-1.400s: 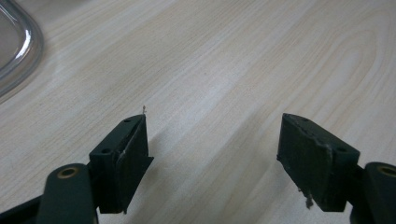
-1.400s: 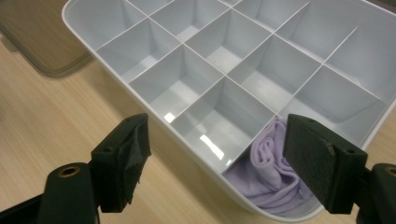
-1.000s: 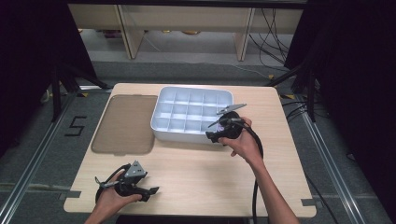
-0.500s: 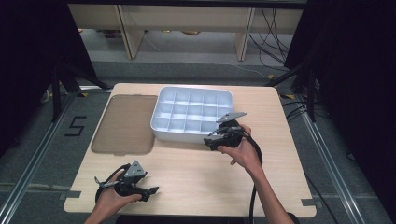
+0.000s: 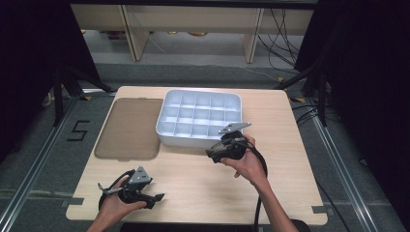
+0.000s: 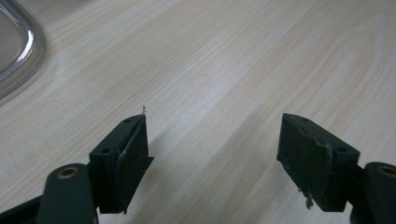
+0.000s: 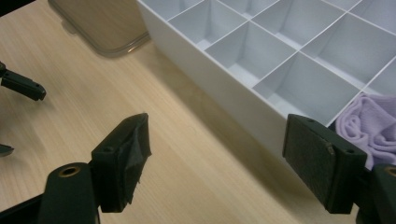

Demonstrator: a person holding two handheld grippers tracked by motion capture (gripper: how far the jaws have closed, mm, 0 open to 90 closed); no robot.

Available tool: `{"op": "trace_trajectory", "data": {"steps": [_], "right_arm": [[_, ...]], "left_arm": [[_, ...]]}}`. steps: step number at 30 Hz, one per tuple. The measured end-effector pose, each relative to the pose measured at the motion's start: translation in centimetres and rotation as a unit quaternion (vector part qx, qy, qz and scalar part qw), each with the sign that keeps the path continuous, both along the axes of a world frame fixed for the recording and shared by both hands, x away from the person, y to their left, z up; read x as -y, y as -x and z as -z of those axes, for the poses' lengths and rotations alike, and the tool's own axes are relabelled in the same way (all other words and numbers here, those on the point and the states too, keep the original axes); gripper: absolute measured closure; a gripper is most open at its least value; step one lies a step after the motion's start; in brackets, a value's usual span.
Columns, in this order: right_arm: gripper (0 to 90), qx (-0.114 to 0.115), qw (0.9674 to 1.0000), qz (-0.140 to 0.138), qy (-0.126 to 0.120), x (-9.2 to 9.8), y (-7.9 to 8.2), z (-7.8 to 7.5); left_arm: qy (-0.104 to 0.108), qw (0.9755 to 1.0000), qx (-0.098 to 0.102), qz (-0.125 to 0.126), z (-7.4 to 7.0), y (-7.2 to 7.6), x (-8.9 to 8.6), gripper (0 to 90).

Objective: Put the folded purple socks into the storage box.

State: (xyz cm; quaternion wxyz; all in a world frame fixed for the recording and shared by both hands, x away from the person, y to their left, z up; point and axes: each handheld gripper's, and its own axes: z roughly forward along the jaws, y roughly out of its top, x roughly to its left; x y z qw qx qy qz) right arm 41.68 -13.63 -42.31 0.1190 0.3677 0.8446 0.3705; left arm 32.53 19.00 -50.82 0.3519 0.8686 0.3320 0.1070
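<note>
A white compartment tray [image 5: 198, 116] stands at the back middle of the wooden table. In the right gripper view its front wall [image 7: 219, 88] runs diagonally, and a lilac cloth [image 7: 373, 123] lies in a front-row compartment at the right edge. My right gripper [image 5: 215, 153] hovers just in front of the tray's near wall, jaws open and empty [image 7: 219, 130]. My left gripper [image 5: 153, 198] rests low near the table's front left edge. Its jaws are open with only bare wood between them [image 6: 215, 126].
A translucent brown lid [image 5: 128, 128] lies flat to the left of the tray; its rim [image 6: 21, 46] shows in the left gripper view and its corner [image 7: 100, 23] in the right gripper view. Bare wood [image 5: 193, 183] lies between the two grippers.
My right gripper has drawn back from over the tray's front right corner toward the near side and slightly down, jaws still open. The left gripper has stayed put.
</note>
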Motion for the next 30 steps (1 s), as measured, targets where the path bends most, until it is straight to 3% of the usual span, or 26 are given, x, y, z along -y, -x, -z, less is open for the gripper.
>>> {"op": "trace_trajectory", "data": {"steps": [5, 6, 10, 12, 13, 16, 18, 22, 23, 24, 25, 26, 27, 28, 29, 30], "right_arm": [[24.0, 0.017, 0.9997, -0.015, -0.003, -0.2, 0.1, 0.5], [24.1, -0.001, 1.0000, -0.003, -0.004, -0.2, 0.4, 0.4], [24.0, -0.005, 1.0000, -0.004, -0.004, -0.1, 0.9, 0.6], [23.7, 0.004, 0.9999, -0.004, -0.009, -0.2, 1.1, 1.0], [23.8, -0.001, 1.0000, -0.008, -0.005, -0.1, 1.2, 0.9], [23.8, 0.002, 0.9999, -0.007, -0.012, -0.1, 1.6, 1.3], [23.7, -0.007, 0.9999, -0.009, -0.008, 0.0, 1.8, 1.2], [23.3, 0.001, 0.9998, -0.010, -0.014, -0.1, 2.2, 1.8], [23.4, -0.009, 0.9998, -0.016, -0.007, 0.0, 2.3, 1.8], [23.3, 0.008, 0.9998, -0.016, -0.014, 0.0, 2.3, 2.1], [23.4, -0.008, 0.9996, -0.018, -0.018, 0.0, 2.5, 2.0], [23.3, 0.000, 0.9999, -0.012, -0.008, 0.0, 2.6, 2.2], [23.4, -0.003, 0.9997, -0.022, -0.005, 0.1, 2.7, 2.1], [23.4, -0.001, 0.9997, -0.016, -0.016, -0.1, 2.8, 2.4], [23.4, -0.014, 0.9997, -0.016, -0.008, 0.0, 3.0, 2.2], [23.4, -0.006, 0.9998, -0.017, -0.008, 0.0, 3.1, 2.4]], "left_arm": [[0.006, 1.0000, -0.004, 0.000, 0.0, 0.0, 0.0, 24.1], [0.004, 1.0000, -0.002, -0.003, 0.1, -0.1, -0.1, 24.1], [0.004, 1.0000, -0.001, -0.001, 0.0, 0.0, -0.1, 24.1], [0.016, 0.9999, -0.004, -0.003, 0.1, 0.1, 0.0, 24.1], [0.008, 1.0000, -0.004, 0.002, 0.0, 0.0, -0.1, 24.1], [0.014, 0.9999, -0.007, -0.002, 0.0, 0.1, 0.0, 24.1], [0.015, 0.9998, -0.009, -0.002, 0.1, 0.1, 0.0, 24.2], [0.015, 0.9998, -0.009, -0.002, 0.1, 0.1, 0.0, 24.1], [0.014, 0.9999, -0.008, -0.001, 0.1, 0.1, 0.0, 24.1], [0.009, 0.9999, -0.003, 0.006, 0.0, 0.1, -0.1, 24.1], [0.009, 0.9999, -0.004, 0.004, 0.0, 0.1, 0.0, 24.1], [0.010, 0.9999, -0.004, 0.003, 0.0, 0.1, 0.0, 24.1], [0.010, 0.9999, -0.004, 0.002, 0.0, 0.2, 0.0, 24.1], [0.010, 0.9999, -0.004, 0.002, 0.0, 0.2, 0.0, 24.1], [0.010, 0.9999, -0.004, 0.001, 0.0, 0.2, 0.0, 24.1], [0.010, 0.9999, -0.004, 0.001, 0.0, 0.2, 0.0, 24.1]]}}
